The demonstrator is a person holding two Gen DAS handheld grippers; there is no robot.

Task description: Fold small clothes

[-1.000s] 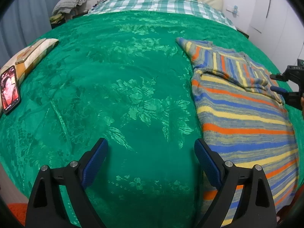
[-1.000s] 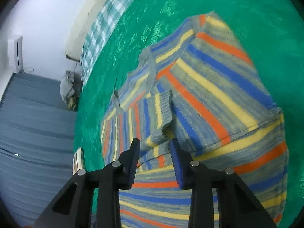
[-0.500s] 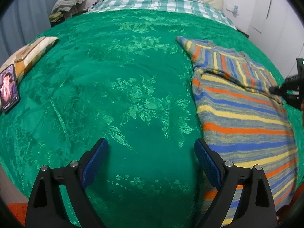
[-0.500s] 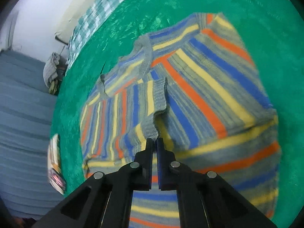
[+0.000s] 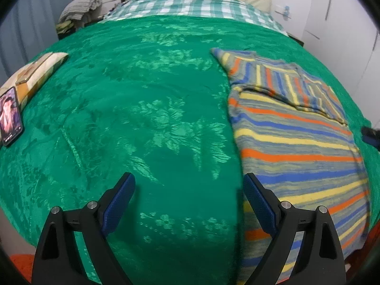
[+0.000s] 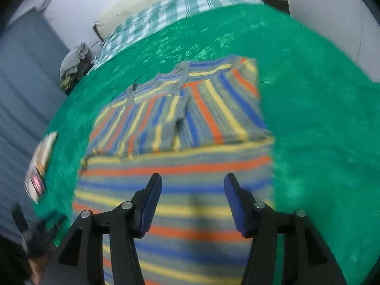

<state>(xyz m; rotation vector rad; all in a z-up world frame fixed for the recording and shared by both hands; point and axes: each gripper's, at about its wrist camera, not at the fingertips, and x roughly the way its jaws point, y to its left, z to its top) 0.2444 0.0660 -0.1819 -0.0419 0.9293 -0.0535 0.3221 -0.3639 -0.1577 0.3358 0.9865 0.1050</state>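
Note:
A striped sweater (image 5: pixel 294 140) in grey, blue, yellow and orange lies flat on the green bedspread (image 5: pixel 142 109), right of centre, with both sleeves folded in across its chest. My left gripper (image 5: pixel 190 201) is open and empty, low over the bedspread just left of the sweater's hem edge. My right gripper (image 6: pixel 192 201) is open and empty above the sweater's (image 6: pixel 180 147) lower body. Its tip shows at the right edge of the left wrist view (image 5: pixel 370 135).
A phone (image 5: pixel 9 116) with a lit screen lies next to a patterned pillow (image 5: pixel 35 73) at the bed's left edge. A checked sheet (image 5: pixel 194 4) and cream pillow lie at the head. A pile of clothes (image 5: pixel 80 7) sits beyond the bed's far left corner.
My right gripper was shut on the folded sleeve's cuff, has let it go, opened, and pulled back toward the hem. The sleeve now lies flat. My left gripper has barely moved.

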